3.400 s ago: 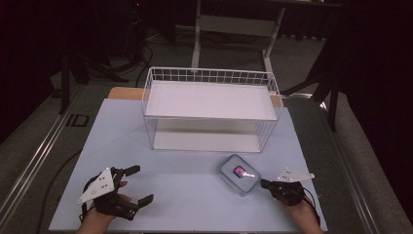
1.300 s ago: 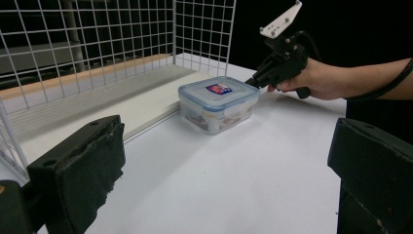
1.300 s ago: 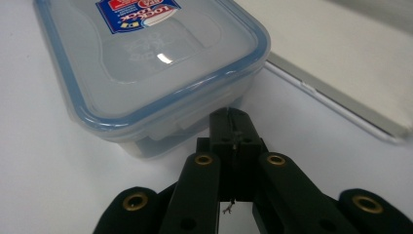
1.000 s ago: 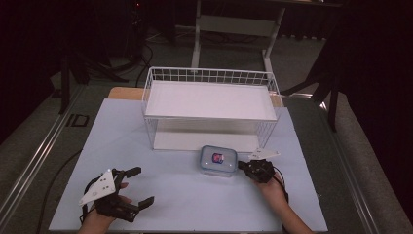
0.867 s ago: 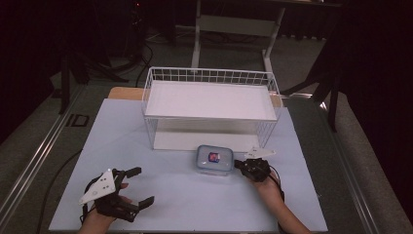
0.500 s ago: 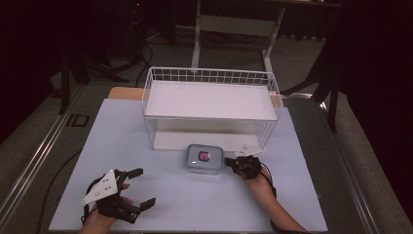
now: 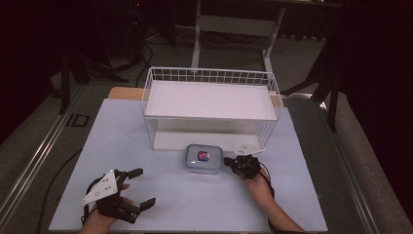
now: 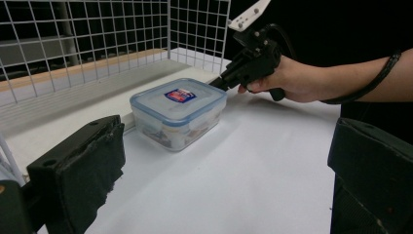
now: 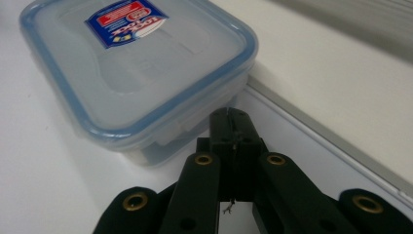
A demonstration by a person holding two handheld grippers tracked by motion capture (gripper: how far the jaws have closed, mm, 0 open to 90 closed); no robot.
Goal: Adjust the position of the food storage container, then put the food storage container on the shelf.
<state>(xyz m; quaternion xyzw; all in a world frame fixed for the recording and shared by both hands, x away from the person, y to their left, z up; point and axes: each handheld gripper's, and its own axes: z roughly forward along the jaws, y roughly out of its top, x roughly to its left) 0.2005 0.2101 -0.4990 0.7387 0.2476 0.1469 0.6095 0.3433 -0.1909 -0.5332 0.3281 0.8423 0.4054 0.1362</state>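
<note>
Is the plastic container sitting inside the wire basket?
No, the plastic container sits on the table in front of the wire basket, outside it.

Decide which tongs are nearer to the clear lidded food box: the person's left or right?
Right. The right tongs, jaws shut, sit at the food box's right edge, tips against it. The left tongs rest open, well off toward the table's near-left corner.

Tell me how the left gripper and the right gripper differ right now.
The left gripper has its jaws spread wide with nothing between them; the right gripper has its jaws shut together. The left gripper sits apart from the lidded container, near the table's front edge; the right gripper's tips are at the container's side, with nothing gripped. The left gripper's grey plate lies near the front; the right's is by the wire basket. Both are black and hand-held.
</note>
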